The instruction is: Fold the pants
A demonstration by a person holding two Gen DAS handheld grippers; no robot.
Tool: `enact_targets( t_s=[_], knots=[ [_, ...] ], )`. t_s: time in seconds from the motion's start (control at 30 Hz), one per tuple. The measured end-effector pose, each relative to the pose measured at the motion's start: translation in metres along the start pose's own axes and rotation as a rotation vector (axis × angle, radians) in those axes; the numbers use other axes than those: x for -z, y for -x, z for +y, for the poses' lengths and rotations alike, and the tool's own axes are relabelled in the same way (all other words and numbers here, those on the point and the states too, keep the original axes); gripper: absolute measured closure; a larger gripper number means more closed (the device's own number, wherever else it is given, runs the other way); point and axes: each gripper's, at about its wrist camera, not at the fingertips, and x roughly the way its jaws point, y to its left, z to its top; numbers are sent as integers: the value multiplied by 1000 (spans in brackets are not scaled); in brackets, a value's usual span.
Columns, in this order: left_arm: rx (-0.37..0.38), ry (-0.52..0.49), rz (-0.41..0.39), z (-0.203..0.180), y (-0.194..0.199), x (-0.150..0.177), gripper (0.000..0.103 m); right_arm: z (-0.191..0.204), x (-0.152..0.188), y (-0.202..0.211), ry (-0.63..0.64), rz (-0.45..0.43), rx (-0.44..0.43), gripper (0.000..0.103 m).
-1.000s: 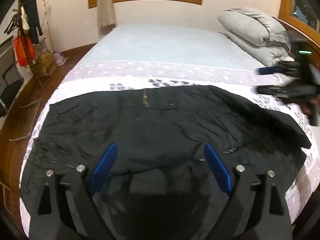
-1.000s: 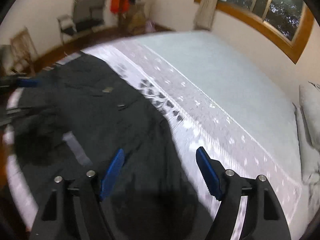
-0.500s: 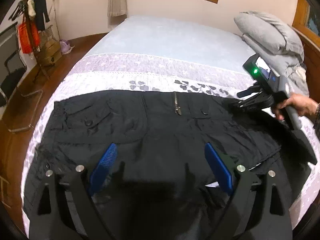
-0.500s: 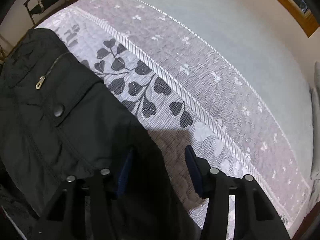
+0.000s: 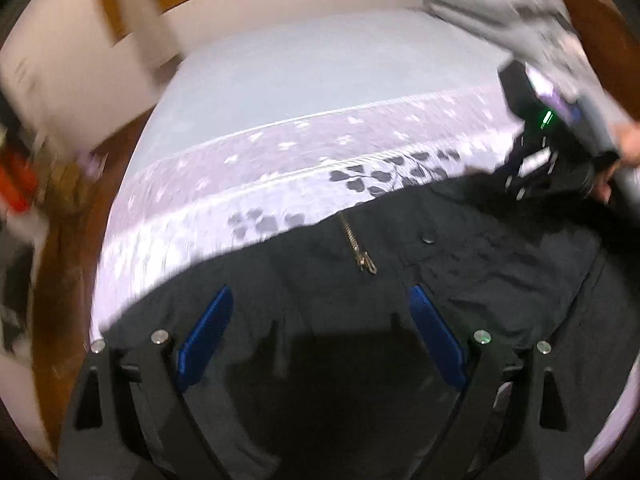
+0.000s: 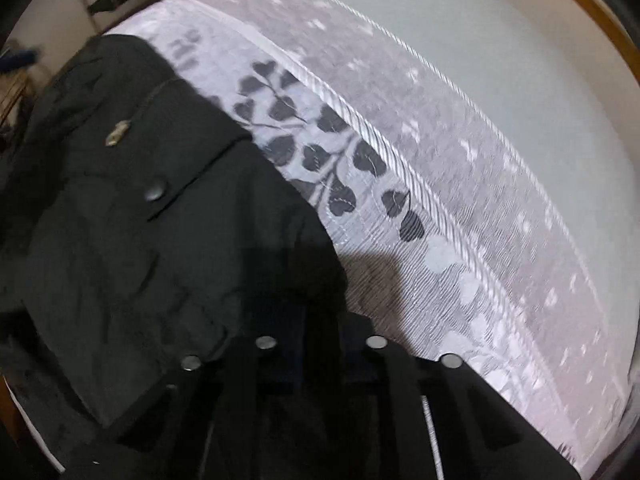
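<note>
Black pants (image 5: 460,276) lie spread on the bed, with a metal zipper (image 5: 358,246) and a snap button (image 5: 428,237) facing up. My left gripper (image 5: 320,328) is open just above the pants, its blue pads (image 5: 204,332) wide apart. My right gripper (image 6: 320,320) is shut on the far edge of the pants (image 6: 160,240), its pads hidden in the black cloth. It shows at the right of the left wrist view (image 5: 532,160), held by a hand.
The bed (image 5: 320,80) has a pale sheet and a lilac quilt (image 6: 440,160) with dark leaf prints. Grey pillows (image 5: 500,4) are stacked at the far right. Wooden floor (image 5: 68,264) and blurred clutter lie to the left.
My right gripper has closed on the pants' far edge. My left gripper has moved lower and closer to the pants, still open.
</note>
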Motion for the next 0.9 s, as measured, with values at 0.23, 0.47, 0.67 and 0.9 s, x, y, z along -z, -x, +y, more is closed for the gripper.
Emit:
enact_targets(
  t_s=[0.23, 0.47, 0.67, 0.9],
  knots=[
    [75, -162, 15, 0, -24, -29, 30, 13, 37, 65, 53, -201, -76, 99],
    [155, -413, 0, -27, -18, -43, 30, 38, 64, 110, 160, -310, -109, 99],
    [229, -485, 96, -41, -38, -54, 26, 46, 82, 123, 180, -344, -142, 100],
    [290, -471, 251, -47, -71, -54, 42, 47, 86, 129, 180, -355, -147, 100]
  ],
)
